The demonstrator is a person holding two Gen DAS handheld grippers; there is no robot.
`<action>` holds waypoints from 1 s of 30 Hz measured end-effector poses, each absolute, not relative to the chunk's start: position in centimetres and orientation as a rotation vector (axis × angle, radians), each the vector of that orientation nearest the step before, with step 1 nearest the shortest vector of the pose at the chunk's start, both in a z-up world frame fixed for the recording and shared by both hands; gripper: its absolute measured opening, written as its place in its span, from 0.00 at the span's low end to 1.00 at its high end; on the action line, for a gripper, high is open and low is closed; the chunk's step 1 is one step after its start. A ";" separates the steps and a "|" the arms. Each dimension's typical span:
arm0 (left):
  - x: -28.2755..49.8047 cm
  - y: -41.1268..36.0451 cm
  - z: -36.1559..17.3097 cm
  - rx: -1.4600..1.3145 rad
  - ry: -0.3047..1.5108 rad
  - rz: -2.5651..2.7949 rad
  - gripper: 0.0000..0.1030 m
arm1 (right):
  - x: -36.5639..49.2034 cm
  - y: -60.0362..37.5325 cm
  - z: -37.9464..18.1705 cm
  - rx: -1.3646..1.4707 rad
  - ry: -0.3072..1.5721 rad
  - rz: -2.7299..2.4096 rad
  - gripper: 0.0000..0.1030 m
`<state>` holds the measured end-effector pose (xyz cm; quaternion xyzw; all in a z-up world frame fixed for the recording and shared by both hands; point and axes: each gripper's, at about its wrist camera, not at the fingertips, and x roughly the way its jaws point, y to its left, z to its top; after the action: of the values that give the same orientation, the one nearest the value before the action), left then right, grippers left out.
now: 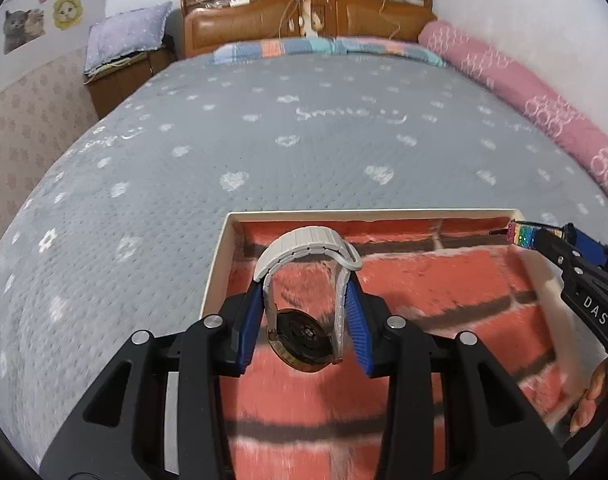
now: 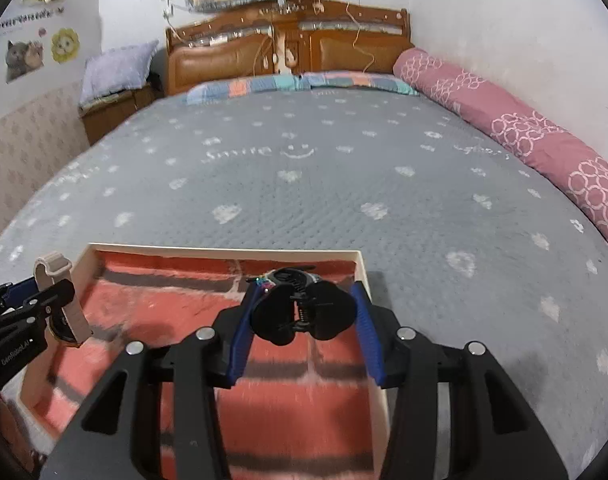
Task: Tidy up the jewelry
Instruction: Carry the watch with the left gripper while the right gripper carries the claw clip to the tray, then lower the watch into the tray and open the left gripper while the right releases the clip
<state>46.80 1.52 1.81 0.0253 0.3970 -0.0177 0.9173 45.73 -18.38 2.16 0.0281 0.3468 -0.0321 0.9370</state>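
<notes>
Left wrist view: the left gripper [image 1: 304,320] pinches a white-strapped watch [image 1: 304,308] above the red-lined box [image 1: 384,213] on the bed [image 1: 263,128], likely to set it inside. The right gripper [image 2: 301,320] pinches a black hair clip [image 2: 304,312] over the box's right side.

"Smile" on bedspread [image 2: 239,151]; "GenRobot.AI" on left gripper [image 2: 43,300].

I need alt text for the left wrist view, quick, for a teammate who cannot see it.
The left gripper clamps a white-strapped watch over a shallow box lined with red brick-pattern fabric, on a grey bedspread. At the right edge, the right gripper holds a rainbow-studded item.
</notes>
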 end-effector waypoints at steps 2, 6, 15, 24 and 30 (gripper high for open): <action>48.5 1.6 0.9 0.040 0.853 -0.056 0.37 | 47.0 -18.3 1.5 0.065 0.736 -0.065 0.44; 50.5 1.6 0.1 0.051 0.877 -0.046 0.37 | 48.9 -18.0 0.1 0.045 0.789 -0.072 0.44; 52.0 1.3 -0.3 0.081 0.900 -0.045 0.46 | 49.7 -17.6 -0.3 0.002 0.857 -0.048 0.45; 50.4 2.3 -1.2 0.063 0.918 -0.023 0.53 | 49.7 -18.2 -1.6 0.039 0.922 -0.038 0.45; 50.4 2.5 -1.8 0.076 0.960 -0.019 0.53 | 50.5 -17.9 -2.8 0.031 1.012 -0.029 0.45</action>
<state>50.41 2.52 -1.82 0.0365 0.4615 -0.0091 0.8863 50.48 -17.87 -2.82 0.0148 0.4848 -0.0137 0.8744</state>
